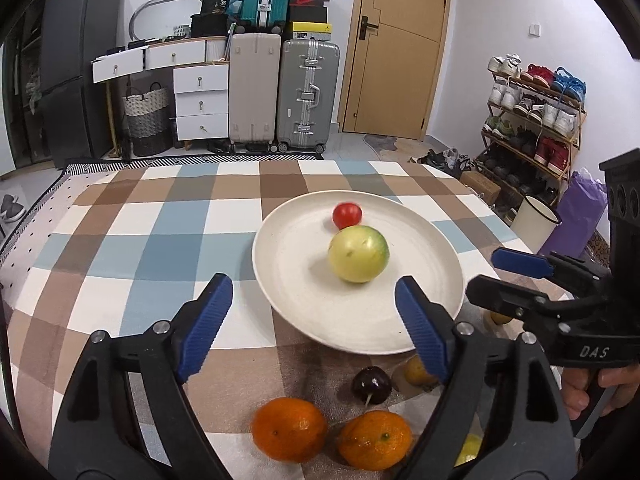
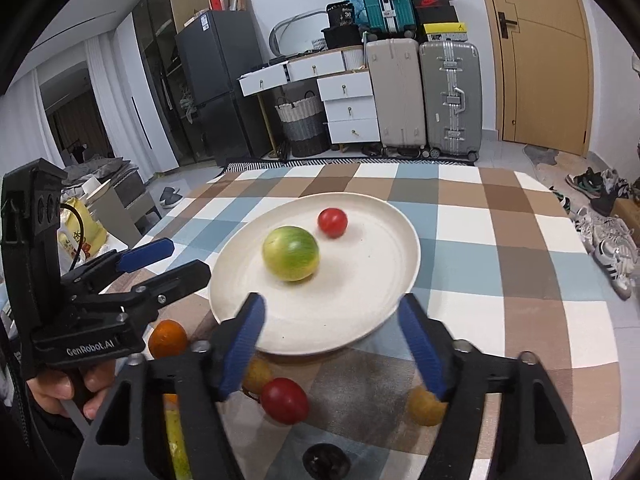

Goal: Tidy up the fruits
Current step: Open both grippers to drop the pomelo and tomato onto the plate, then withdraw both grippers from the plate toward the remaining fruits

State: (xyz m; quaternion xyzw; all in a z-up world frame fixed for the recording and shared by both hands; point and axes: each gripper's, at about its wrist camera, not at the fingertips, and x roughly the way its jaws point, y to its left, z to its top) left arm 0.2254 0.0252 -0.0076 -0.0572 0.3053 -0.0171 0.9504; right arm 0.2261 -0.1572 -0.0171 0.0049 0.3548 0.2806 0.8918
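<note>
Now both my claws, left (image 1: 314, 328) and right (image 2: 330, 344), hang released; the smooth, round plum (image 2: 285, 400) at 6 o'clock needs a gentle grip across its middle.

Near half of plate (image 2: 360, 320) bare, green fruit (image 2: 291, 253) and red tomato (image 2: 332, 222) filling its centre and far side, loose fruit crowding the tablecloth (image 1: 160, 240) at the near rim, cloth left of plate unobstructed.

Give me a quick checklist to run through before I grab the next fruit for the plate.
1. Left gripper open and empty: ok.
2. Right gripper open and empty: ok.
3. Plate has free room beside the green fruit and small red fruit: ok.
4. Loose fruit near the fingers, such as the two oranges and the dark plum: ok.
5. Grippers apart from each other: ok.
6. Fruits on the plate at rest: cannot tell, they look blurred.
</note>
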